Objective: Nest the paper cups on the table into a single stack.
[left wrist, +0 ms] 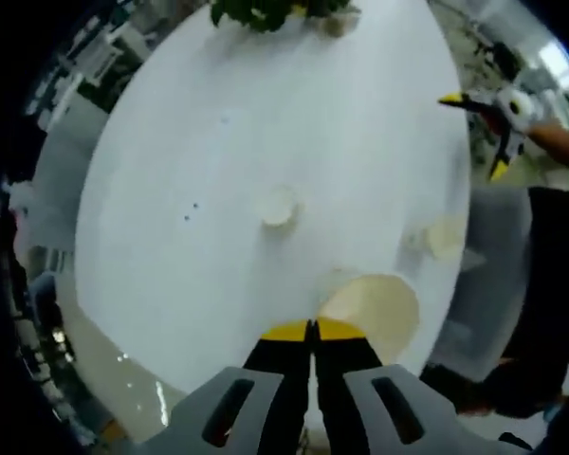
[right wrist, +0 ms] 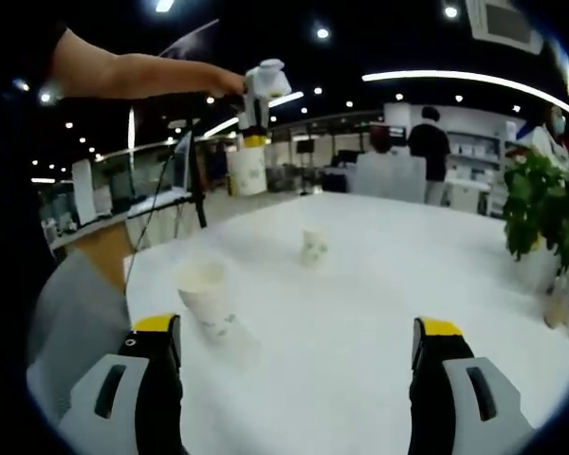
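The left tongs [left wrist: 312, 334] hold a paper cup [right wrist: 247, 171] pinched by its rim, high over the white table [left wrist: 218, 142]. The right tongs [right wrist: 299, 346] gape wide near, seemingly, the tilted cup [right wrist: 207, 296]; a third cup [right wrist: 312, 246] stands beyond. Lower the held cup squarely into one.

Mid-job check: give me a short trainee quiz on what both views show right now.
1. True or false: the right tongs are shut.
2. Not counting the raised cup, how many paper cups rest on the table? A one, B two, C four.
3. Short answer: which tongs hold the raised cup?

Key:
1. False, they are wide open.
2. B: the near cup and the far cup.
3. The left tongs.
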The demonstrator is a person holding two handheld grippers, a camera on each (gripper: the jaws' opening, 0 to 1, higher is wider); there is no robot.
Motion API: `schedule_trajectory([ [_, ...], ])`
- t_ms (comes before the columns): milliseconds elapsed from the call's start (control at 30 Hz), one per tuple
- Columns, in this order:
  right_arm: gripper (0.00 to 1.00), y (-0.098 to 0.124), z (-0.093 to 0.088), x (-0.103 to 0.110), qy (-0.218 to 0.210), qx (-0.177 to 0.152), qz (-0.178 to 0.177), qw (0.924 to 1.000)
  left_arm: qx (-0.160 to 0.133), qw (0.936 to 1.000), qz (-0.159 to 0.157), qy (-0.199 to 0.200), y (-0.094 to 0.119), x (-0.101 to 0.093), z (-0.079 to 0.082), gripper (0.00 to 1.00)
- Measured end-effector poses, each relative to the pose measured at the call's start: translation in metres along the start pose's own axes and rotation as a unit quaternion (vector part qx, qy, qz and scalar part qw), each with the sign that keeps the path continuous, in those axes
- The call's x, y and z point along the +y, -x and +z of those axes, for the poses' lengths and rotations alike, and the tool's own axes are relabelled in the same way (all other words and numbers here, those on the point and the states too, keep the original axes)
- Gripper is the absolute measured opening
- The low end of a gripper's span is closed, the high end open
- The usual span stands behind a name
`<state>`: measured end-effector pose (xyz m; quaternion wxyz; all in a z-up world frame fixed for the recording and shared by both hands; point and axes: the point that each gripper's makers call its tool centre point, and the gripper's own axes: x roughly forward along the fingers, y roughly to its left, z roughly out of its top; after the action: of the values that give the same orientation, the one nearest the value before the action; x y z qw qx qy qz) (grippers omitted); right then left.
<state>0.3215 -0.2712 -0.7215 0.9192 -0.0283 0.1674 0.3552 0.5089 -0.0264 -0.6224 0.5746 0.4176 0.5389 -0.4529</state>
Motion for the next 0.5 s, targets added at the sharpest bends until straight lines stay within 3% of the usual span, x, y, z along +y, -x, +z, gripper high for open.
schedule_trajectory([
  [233,1.0,0.005,0.001,0.007,0.004,-0.002,0.003,1.0,-0.014,0.9996,0.02,-0.011,0.009,-0.021,0.019,0.0],
  [500,1.0,0.008,0.006,0.013,0.009,-0.009,0.005,0.9999,-0.018,0.9997,0.01,-0.013,0.013,-0.045,0.029,0.0],
])
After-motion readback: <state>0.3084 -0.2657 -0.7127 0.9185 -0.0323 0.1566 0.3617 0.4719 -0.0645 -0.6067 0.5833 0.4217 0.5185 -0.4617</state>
